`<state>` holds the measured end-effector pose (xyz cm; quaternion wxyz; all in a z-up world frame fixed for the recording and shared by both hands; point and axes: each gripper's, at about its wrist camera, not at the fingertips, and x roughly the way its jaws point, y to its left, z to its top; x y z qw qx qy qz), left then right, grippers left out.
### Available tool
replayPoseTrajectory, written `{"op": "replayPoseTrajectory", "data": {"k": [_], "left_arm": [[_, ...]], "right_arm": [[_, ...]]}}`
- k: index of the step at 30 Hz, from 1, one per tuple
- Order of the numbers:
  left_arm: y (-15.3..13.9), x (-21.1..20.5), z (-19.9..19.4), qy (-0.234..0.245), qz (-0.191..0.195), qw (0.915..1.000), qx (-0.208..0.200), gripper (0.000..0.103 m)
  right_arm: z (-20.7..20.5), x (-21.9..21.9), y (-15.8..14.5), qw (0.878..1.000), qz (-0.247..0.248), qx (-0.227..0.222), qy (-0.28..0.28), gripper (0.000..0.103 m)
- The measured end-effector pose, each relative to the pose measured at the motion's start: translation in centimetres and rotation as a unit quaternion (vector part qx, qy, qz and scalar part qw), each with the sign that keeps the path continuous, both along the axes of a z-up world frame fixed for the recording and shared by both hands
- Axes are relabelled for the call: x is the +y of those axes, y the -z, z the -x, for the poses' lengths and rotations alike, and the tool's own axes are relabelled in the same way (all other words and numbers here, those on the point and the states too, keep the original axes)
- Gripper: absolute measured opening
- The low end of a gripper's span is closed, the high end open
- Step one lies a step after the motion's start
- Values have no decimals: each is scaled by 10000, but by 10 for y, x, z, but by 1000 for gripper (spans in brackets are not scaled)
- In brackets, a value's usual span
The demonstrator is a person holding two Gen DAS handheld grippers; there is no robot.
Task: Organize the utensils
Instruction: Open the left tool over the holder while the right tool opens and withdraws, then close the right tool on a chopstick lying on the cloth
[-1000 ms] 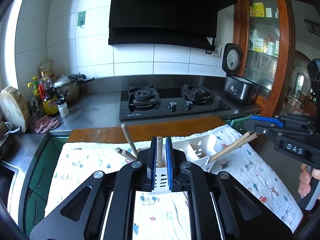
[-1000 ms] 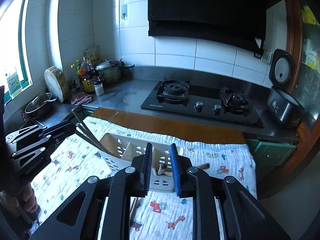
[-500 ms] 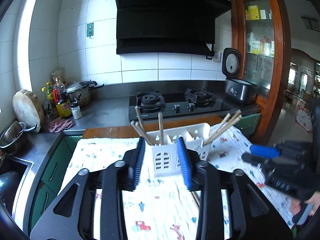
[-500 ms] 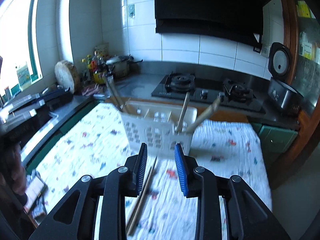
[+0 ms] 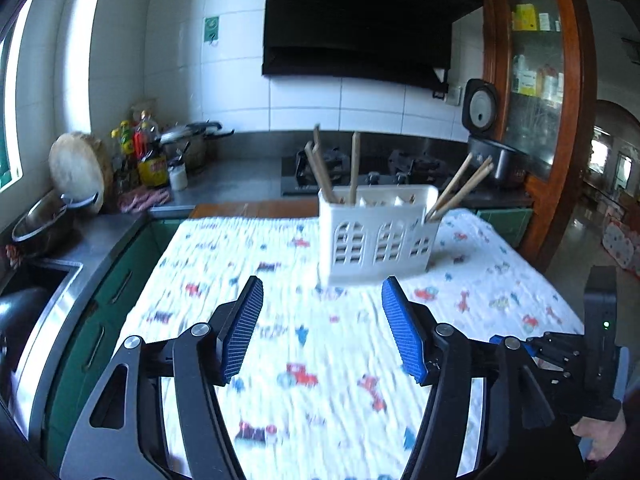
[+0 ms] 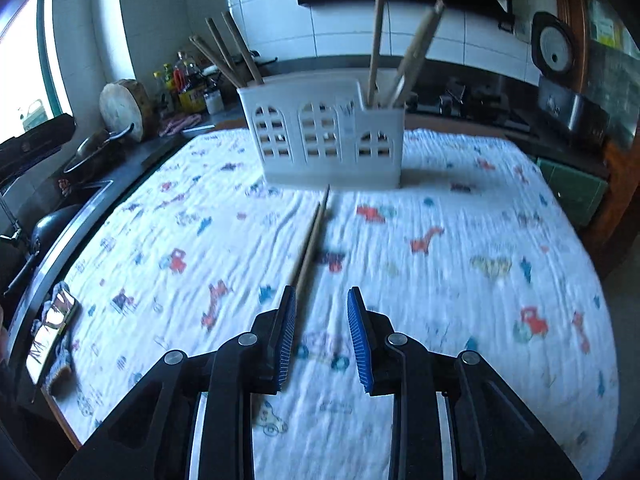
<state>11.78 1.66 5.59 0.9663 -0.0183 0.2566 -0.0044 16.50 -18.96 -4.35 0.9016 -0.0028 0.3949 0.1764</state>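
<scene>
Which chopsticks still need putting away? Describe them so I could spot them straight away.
Find the patterned cloth with the white caddy standing on it. The loose chopsticks lie flat on the cloth in front of the caddy, running toward the right claw. All the others stand inside the caddy.

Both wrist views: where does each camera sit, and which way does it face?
Left wrist: on the left claw, angled down across the printed cloth at the white caddy; its jaws, just opening, hold nothing; the right claw shows lower right.
Right wrist: on the right claw, low over the loose chopsticks, facing the caddy.
Shared: caddy, cloth, stove wall.
</scene>
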Motion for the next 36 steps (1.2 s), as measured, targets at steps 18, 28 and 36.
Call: {"op": "replayPoseTrajectory", "data": {"k": [18, 28, 36], "left_arm": [[55, 38, 23, -408, 338, 9971, 539, 62], [71, 28, 23, -258, 408, 9959, 761, 62], [92, -9, 24, 206, 508, 9926, 1087, 62]], "right_arm": [[2, 26, 52, 9983, -230, 514, 117, 9], [1, 29, 52, 9988, -44, 405, 260, 8], [21, 5, 27, 9993, -131, -65, 337, 8]]}}
